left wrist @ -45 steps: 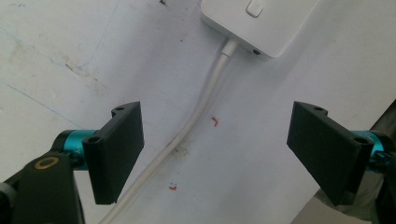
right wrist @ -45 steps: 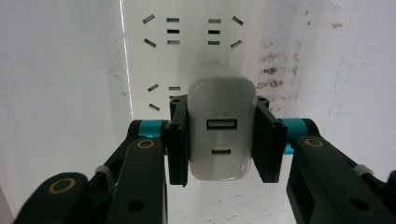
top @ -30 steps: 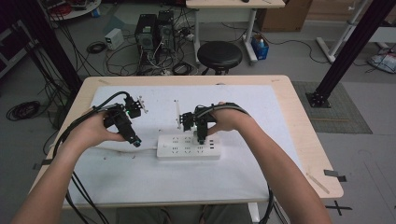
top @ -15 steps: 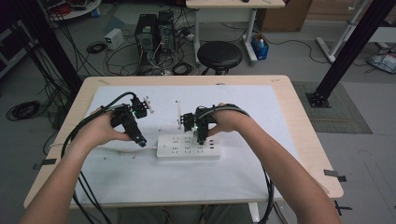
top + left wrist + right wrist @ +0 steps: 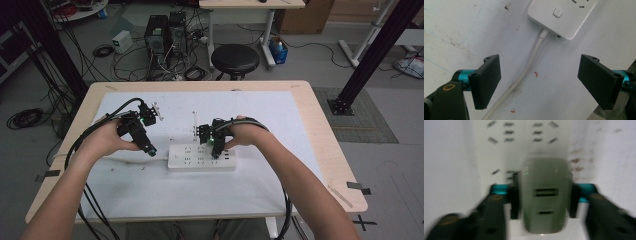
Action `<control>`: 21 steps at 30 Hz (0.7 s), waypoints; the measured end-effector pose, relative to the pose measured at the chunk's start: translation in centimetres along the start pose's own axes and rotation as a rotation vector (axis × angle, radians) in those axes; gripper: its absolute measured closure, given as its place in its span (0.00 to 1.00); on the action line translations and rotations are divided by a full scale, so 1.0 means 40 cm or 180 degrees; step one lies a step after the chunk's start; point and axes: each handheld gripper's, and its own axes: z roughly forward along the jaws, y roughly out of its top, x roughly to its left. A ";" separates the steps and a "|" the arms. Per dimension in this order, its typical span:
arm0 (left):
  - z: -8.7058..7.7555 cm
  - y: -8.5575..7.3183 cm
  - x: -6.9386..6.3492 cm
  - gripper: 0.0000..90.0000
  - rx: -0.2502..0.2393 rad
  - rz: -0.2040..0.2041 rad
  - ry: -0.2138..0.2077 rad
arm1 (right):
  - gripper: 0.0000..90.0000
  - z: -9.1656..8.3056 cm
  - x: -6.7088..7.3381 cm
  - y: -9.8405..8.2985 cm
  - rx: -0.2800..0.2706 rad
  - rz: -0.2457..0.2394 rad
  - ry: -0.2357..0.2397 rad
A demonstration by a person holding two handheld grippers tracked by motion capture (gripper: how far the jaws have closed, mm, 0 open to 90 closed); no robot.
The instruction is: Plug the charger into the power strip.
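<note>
Looking down on the bench (image 5: 320, 150), we see a white power strip (image 5: 200, 157) lying flat near its middle on the white sheet that covers the top. Our left gripper (image 5: 150, 149) sits just off the strip's left end, angled toward it, with black cables trailing back over the bench edge. In the left gripper view its jaws stand wide apart with nothing between them but the white sheet and the strip's white cord (image 5: 529, 67), which leaves the end of the power strip (image 5: 564, 17) and runs down between the jaws. A square button (image 5: 558, 12) shows on that end of the strip.

Our right gripper (image 5: 216, 150) points down onto the strip's upper face, right of its middle, and our right hand (image 5: 245, 132) holds it from behind. In the right gripper view, which is blurred, the jaws are clamped on the two sides of a grey plug adapter (image 5: 545, 205) with two dark slots on its face; the adapter stands on the strip, whose socket holes (image 5: 509, 131) show beyond it. We cannot tell whether the adapter is fully seated.

Beyond the bench a black stool (image 5: 235, 57) and a computer tower (image 5: 162, 32) stand on the floor
</note>
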 end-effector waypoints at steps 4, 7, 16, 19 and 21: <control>-0.006 -0.008 0.008 0.21 0.0007 -0.0026 -0.0004 | 0.42 -0.084 -0.023 -0.059 -0.0798 0.0441 0.0203; -0.021 -0.011 0.011 0.21 -0.0020 -0.0004 0.0019 | 0.38 -0.159 -0.007 -0.109 -0.0968 0.0630 0.0116; -0.050 -0.010 0.012 0.21 -0.0010 -0.0071 0.0096 | 0.26 -0.276 0.019 -0.268 -0.0620 0.1503 -0.0293; -0.054 -0.005 0.011 0.21 0.0001 -0.0093 0.0120 | 0.25 -0.281 0.017 -0.297 -0.0402 0.1711 -0.0354; -0.058 0.002 0.013 0.21 0.0038 -0.0123 0.0142 | 0.24 -0.276 0.003 -0.337 -0.0088 0.2069 -0.0271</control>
